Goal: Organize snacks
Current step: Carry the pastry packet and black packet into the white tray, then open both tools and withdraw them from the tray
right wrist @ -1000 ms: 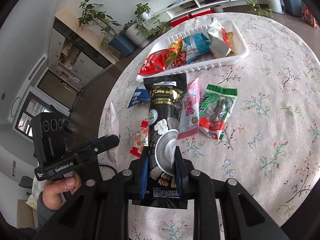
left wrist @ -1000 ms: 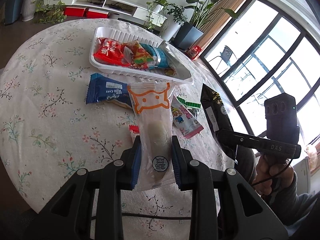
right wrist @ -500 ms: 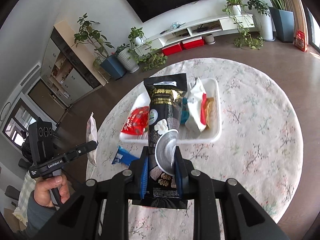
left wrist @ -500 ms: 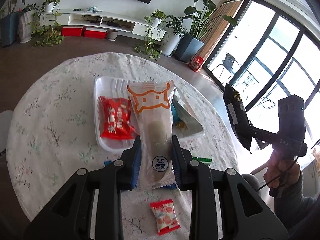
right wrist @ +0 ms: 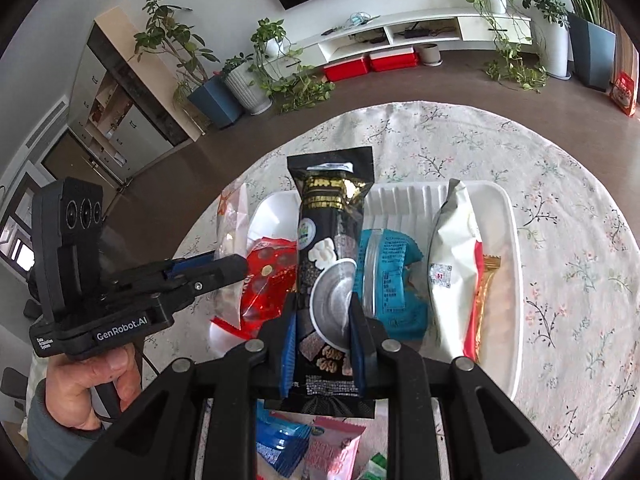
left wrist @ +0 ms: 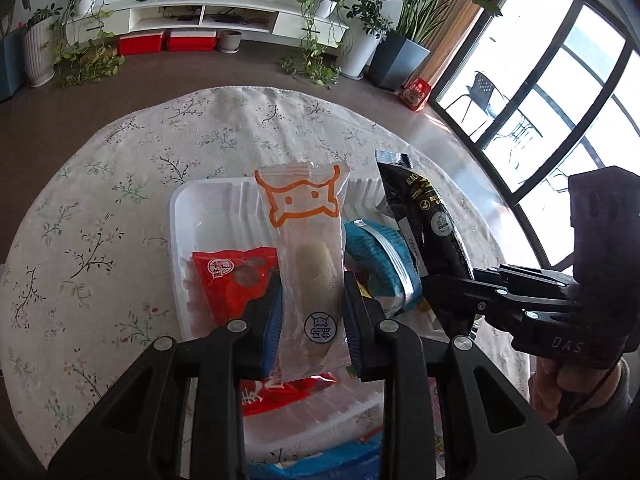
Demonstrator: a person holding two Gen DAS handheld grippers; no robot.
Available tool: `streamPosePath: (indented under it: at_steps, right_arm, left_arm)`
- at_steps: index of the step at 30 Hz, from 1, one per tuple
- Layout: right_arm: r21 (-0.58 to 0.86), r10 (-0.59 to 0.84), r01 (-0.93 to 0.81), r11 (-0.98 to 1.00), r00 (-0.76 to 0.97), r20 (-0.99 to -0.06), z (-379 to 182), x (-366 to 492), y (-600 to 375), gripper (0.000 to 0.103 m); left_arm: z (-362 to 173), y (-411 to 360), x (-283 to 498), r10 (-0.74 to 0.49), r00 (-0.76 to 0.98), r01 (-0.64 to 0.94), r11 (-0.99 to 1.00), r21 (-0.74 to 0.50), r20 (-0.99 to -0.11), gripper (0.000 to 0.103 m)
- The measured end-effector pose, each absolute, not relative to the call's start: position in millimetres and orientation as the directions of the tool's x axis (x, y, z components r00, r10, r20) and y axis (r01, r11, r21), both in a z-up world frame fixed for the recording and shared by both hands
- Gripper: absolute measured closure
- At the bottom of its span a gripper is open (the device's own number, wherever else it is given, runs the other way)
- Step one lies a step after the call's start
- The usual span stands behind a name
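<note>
Overhead, floral tablecloth point(left wrist: 120, 184), potted plants point(left wrist: 88, 52).

Our right gripper point(right wrist: 323, 316) clamps a black snack pouch point(right wrist: 329, 264) above the white tray point(right wrist: 514, 280), which holds red point(right wrist: 267, 280), blue point(right wrist: 386, 280) and white packets point(right wrist: 452, 272). Our left gripper point(right wrist: 224, 268), left of the tray, pinches a clear packet point(right wrist: 230, 232).

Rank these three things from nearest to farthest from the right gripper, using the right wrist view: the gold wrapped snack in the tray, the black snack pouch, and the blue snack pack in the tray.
1. The black snack pouch, clamped in the right gripper.
2. The blue snack pack, just right of the fingertips, in the white tray.
3. The gold wrapped snack, farther right, beyond the white bag.
</note>
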State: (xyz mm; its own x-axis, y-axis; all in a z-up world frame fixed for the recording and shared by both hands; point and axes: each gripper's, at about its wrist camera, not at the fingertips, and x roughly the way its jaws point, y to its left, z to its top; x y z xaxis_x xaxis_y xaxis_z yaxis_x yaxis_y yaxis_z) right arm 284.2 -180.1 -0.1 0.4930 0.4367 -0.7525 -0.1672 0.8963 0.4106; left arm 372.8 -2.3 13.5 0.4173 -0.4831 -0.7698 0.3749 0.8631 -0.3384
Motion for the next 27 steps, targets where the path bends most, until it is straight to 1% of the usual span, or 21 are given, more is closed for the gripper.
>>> streamPosePath:
  at_steps: [6,15,27]
  right_arm:
    - [0.411,0.430,-0.148,0.900,0.460,-0.776,-22.4,293.5,-171.6,0.079]
    - [0.385,0.409,-0.146,0.911,0.443,-0.798,-36.6,297.8,-161.7,0.078]
    - [0.379,0.406,-0.153,0.913,0.445,-0.798,-45.0,296.9,-157.9,0.079]
  left_arm:
    - [-10.1,-12.7,383.1,-0.465,0.390,0.381,0.867,-0.320,-0.795,0.078]
    - [-22.1,-24.4,382.3,-0.440,0.393,0.384,0.876,-0.291,-0.807,0.078]
    - [-33.3,-24.3,383.1,-0.450,0.402,0.362,0.878,-0.313,-0.798,0.078]
